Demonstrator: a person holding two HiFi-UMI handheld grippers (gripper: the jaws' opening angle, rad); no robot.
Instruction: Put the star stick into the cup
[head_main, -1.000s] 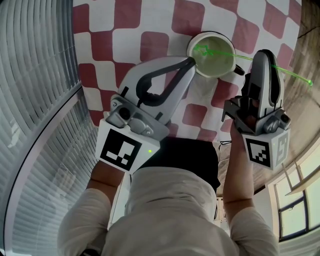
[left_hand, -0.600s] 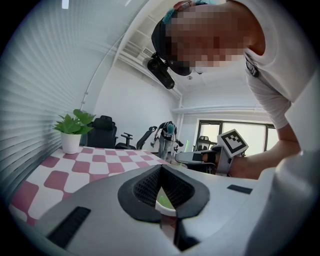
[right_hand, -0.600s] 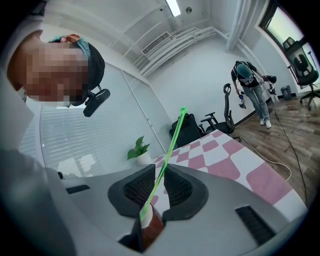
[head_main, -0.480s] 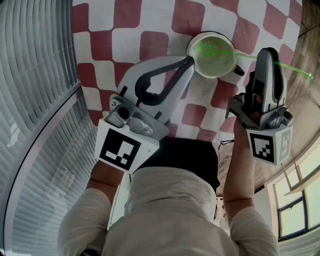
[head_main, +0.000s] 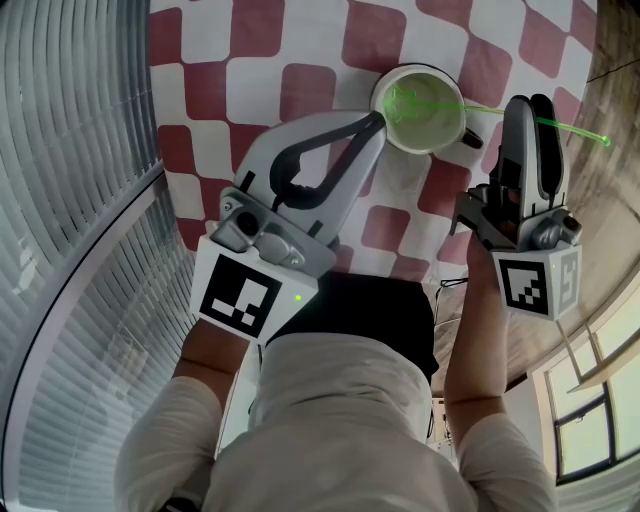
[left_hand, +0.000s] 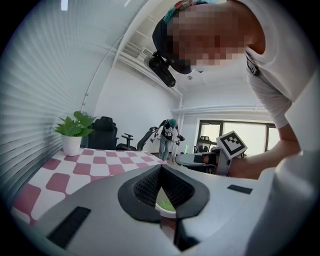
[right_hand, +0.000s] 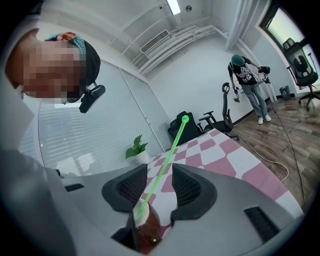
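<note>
On the red-and-white checked table (head_main: 300, 40) a white-rimmed cup (head_main: 425, 125) stands upright, its dark handle turned toward the person's right side.

Noted of the left gripper (head_main: 375, 122): its jaws are closed on the cup's rim on the side away from the handle. The left gripper view shows that rim wedged between the pads.

Noted of the right gripper (head_main: 530, 102): it is held just beside the cup on the handle side. Its jaws stand apart and have just been opening.

Noted of the star stick (head_main: 575, 133): it is thin and bright green. One end sits inside the cup, and the shaft leans on the rim and slants out above the handle. The shaft runs through the gap between the right gripper's pads, and neither pad presses on it. The free end, a small round knob, projects past the gripper and, seen from above, past the table's edge. A green shape shows inside the cup at the stick's lower end, but its outline is not clear.

Surroundings: a potted plant (left_hand: 73, 132) stands at the far end of the table, beside the window blinds (head_main: 70, 150). A second person (right_hand: 247, 85) stands on the wooden floor, well apart from the table, with office chairs (right_hand: 225, 120) nearby
</note>
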